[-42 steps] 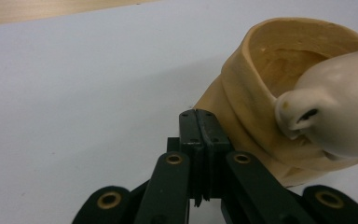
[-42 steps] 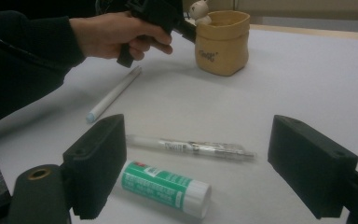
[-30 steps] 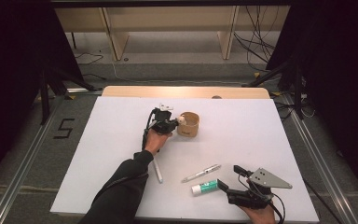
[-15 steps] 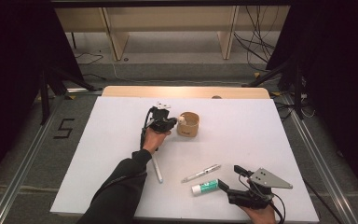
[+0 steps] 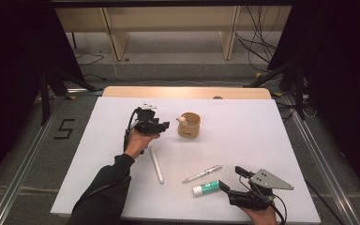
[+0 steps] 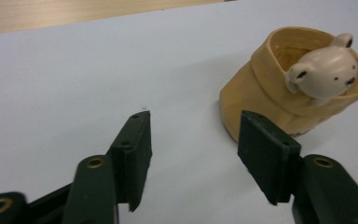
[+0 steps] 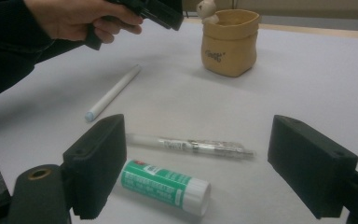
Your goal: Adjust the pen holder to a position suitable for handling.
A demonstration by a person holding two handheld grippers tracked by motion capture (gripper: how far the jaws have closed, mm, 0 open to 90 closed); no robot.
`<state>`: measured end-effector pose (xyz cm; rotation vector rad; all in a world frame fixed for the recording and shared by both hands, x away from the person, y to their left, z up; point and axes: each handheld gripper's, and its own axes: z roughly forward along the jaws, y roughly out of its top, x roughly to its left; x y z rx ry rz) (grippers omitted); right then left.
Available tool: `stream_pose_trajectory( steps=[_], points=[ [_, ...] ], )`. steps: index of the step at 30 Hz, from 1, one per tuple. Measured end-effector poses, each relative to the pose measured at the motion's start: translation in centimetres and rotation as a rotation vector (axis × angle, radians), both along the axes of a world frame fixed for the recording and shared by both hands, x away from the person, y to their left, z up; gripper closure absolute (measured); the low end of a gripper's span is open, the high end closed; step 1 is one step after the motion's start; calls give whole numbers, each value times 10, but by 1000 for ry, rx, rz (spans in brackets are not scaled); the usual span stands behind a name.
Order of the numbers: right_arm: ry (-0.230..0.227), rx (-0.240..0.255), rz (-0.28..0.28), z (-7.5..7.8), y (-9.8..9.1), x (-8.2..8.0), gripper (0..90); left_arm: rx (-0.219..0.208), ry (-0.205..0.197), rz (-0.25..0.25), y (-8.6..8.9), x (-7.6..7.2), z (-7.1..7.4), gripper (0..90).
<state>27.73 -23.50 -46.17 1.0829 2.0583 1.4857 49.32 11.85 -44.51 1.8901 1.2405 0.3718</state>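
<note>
A tan pouch-shaped cup (image 5: pixel 189 124) with a small white bear figure (image 6: pixel 324 70) on its rim stands upright at mid-table. My left gripper (image 5: pixel 163 125) hovers just left of it, apart from it. Its jaws have just been opening, and in the left gripper view the left gripper (image 6: pixel 196 126) has only bare table between its pads, with the cup (image 6: pixel 279 102) ahead to the right. My right gripper (image 5: pixel 232 187) rests open near the front edge. In the right gripper view the right gripper (image 7: pixel 200 144) faces a green glue stick (image 7: pixel 165 186) and a clear pen (image 7: pixel 191 145).
A white pen (image 5: pixel 156 165) lies between the two hands. The clear pen (image 5: pixel 202 174) and the glue stick (image 5: pixel 206 188) lie just left of the right gripper. The white tabletop (image 5: pixel 262 136) ends in a wooden strip (image 5: pixel 187 92) at the back, with dark floor beyond.
The left gripper has drawn back to the left, away from the cup, and its jaws have opened. The right hand and the items on the table have stayed put.
</note>
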Motion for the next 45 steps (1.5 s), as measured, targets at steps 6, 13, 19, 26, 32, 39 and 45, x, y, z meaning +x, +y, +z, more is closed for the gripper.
stream_pose_trajectory(
  steps=[6,13,19,26,32,39,45],
  points=[
    [0,0,-1,0,0,0,203,-14,11,7,7,-17,7,305],
    [3,-3,-5,0,0,0,202,-41,3,-14,17,-42,5,262],
    [9,-11,-4,1,5,-1,202,-34,-12,-32,29,-61,3,240],
    [28,-16,-23,2,9,-1,201,-66,-53,-49,42,-80,4,230],
    [39,-17,-37,6,16,1,201,-109,-78,-73,46,-95,5,217],
    [42,-73,-19,13,32,5,206,-145,-103,-75,52,-108,7,205],
    [48,-83,-4,19,44,11,207,-157,-112,-80,56,-118,2,196]
  ],
)
